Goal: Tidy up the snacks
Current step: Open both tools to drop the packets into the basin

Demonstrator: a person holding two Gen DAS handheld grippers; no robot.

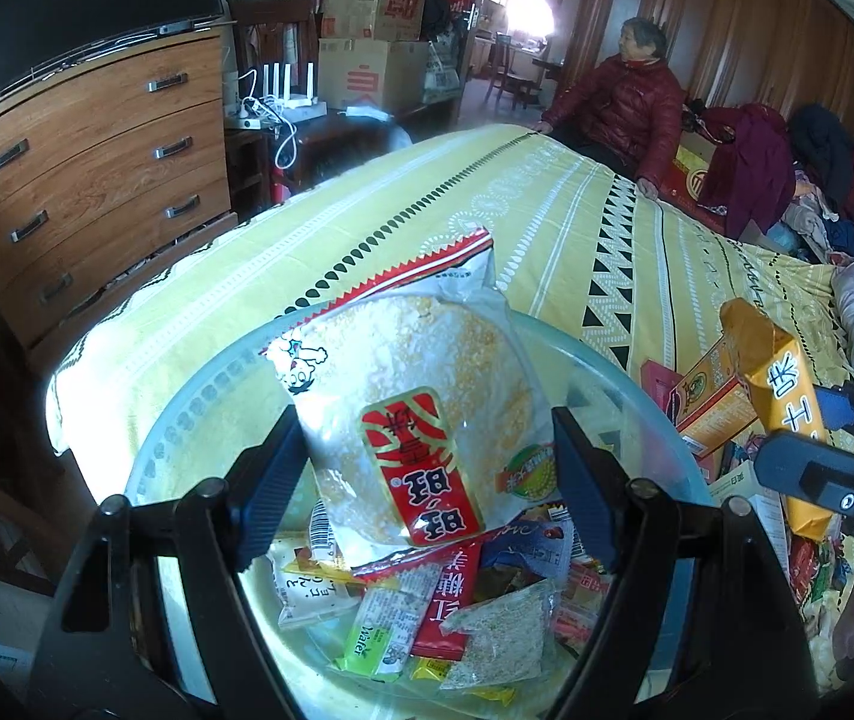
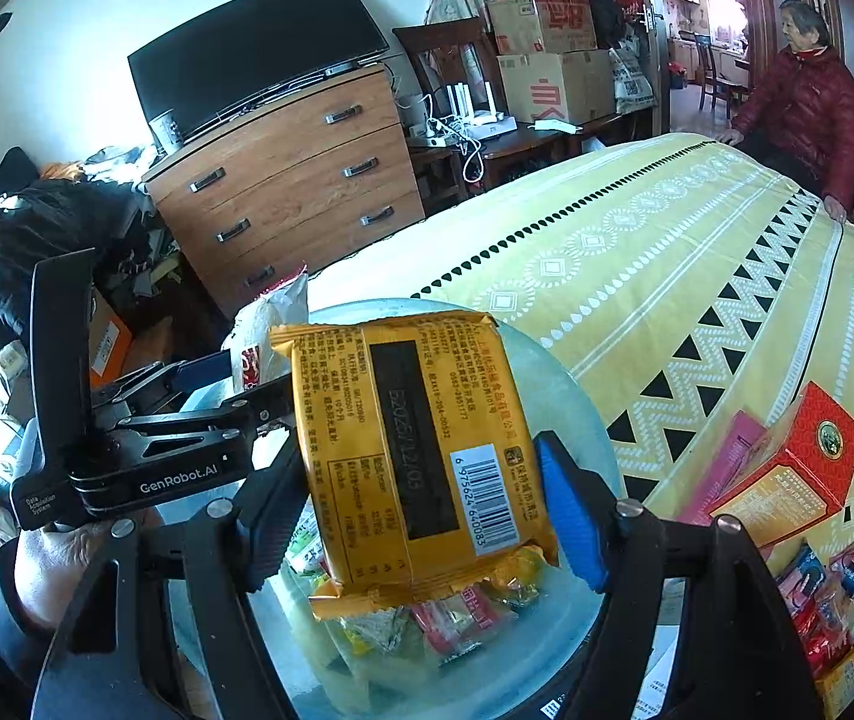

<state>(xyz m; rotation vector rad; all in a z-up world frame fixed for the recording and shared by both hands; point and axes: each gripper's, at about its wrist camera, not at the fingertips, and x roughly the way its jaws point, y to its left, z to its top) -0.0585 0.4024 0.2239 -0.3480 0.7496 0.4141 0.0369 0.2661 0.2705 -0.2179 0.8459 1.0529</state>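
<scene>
Now both tools hang directly over the clear bowl [image 1: 199, 396]: the left tool [image 1: 427, 480] grips the rice cracker bag [image 1: 409, 414], the right tool [image 2: 421, 510] grips the yellow packet [image 2: 415, 450], both packs upright, long axis pointing down into it.

Left claw [image 1: 427, 462]: black linkage arms with silver pivot screws, dark blue ribbed finger pads [image 1: 274, 468]. Right claw [image 2: 421, 510]: same black frame, brighter blue pads [image 2: 571, 516]. White lettering "GenRobot.AI" and "Data Acquisition System" is printed on the left claw's body.
</scene>
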